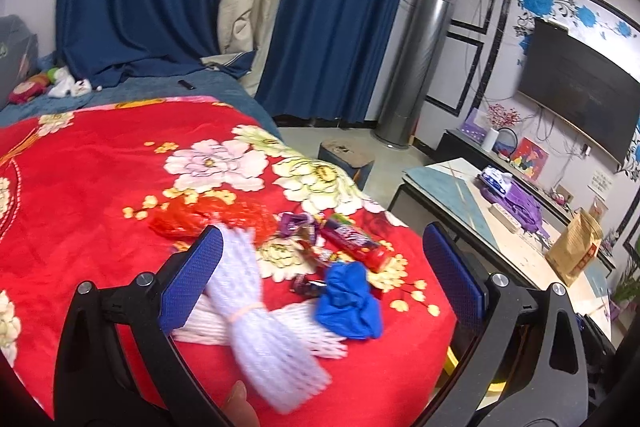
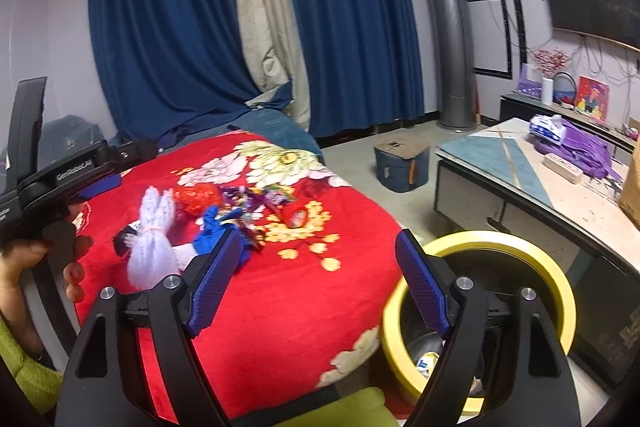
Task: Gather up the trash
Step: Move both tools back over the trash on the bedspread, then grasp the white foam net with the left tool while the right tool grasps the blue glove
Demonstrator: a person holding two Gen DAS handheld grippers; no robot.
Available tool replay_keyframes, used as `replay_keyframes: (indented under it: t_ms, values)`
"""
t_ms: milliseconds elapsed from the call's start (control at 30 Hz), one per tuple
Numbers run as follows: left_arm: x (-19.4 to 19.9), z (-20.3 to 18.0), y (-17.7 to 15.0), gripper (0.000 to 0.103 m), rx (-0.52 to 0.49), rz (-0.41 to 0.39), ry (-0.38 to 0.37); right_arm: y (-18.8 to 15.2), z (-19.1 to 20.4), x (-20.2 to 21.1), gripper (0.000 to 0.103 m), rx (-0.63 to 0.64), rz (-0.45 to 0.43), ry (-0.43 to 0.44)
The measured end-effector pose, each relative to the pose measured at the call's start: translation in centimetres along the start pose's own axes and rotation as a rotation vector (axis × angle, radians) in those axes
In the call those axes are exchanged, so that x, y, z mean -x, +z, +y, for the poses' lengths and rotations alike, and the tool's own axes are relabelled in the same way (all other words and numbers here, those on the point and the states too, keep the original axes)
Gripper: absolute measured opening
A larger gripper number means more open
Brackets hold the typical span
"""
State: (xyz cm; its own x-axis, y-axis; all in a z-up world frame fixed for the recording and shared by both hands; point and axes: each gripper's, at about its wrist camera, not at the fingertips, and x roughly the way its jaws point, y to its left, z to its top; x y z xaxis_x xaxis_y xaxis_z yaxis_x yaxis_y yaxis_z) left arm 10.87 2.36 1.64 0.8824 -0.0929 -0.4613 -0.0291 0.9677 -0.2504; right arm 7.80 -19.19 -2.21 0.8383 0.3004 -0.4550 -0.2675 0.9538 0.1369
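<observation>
on the red floral bed cover (image 1: pixel 100 163), litter waits; both jaws stand apart, empty. best pinch the white foam-net bundle (image 1: pixel 256 315) at its tied waist, then carry it to the yellow-rimmed bin (image 2: pixel 520 247).

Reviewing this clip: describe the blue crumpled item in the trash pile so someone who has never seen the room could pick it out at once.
Start at the red floral blanket covering the bed. Near its edge lies a small pile of litter, and the blue crumpled piece sits at the pile's near side, beside the white foam netting. It is the only solid blue item there; the red tube and candy wrappers are printed and multicoloured.
</observation>
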Motion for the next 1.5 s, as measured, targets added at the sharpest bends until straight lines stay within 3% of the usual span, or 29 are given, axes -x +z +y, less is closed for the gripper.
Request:
replay_keyframes:
  t_ms: [300, 667, 800, 967, 1100, 1167, 1333, 1367, 1467, 1500]
  values:
    - [0.0, 3.5, 1.2, 0.092, 0.04, 0.033, 0.038, 0.5, 3.3, -2.4, 0.077, 0.035, 0.048, 0.082]
    - [-1.7, 7.0, 0.9, 0.092, 0.093, 0.13, 0.016, 0.5, 6.1, -7.3, 0.077, 0.025, 0.157, 0.149]
    - [-2.6, 7.3, 0.5, 0.082, 0.095, 0.166, -0.003, 0.3, 6.9, -9.2, 0.076, 0.024, 0.195, 0.165]
    - [-3.7, 6.8, -0.1, 0.072, 0.07, 0.204, -0.023, -0.1, 6.8, -11.3, 0.066, -0.024, 0.257, 0.173]
    - [-4.3, 6.2, -0.5, 0.072, 0.045, 0.213, -0.033, -0.5, 6.4, -12.2, 0.058, -0.065, 0.288, 0.185]
    - [-4.6, 5.9, -0.7, 0.071, 0.03, 0.222, -0.03, -0.7, 6.3, -12.4, 0.047, -0.075, 0.3, 0.201]
    - [-5.3, 5.7, -1.2, 0.053, 0.021, 0.248, -0.015, -1.1, 6.4, -12.3, 0.019, -0.076, 0.319, 0.234]
    - [-5.3, 5.7, -1.3, 0.043, 0.018, 0.251, -0.012, -1.2, 6.4, -12.2, 0.015, -0.073, 0.316, 0.238]
    - [-5.4, 5.8, -1.5, 0.019, 0.021, 0.257, -0.004, -1.0, 6.5, -11.4, 0.011, -0.058, 0.289, 0.24]
    - [-5.4, 5.8, -1.6, 0.017, 0.021, 0.26, -0.007, -0.8, 6.5, -11.1, 0.01, -0.057, 0.279, 0.246]
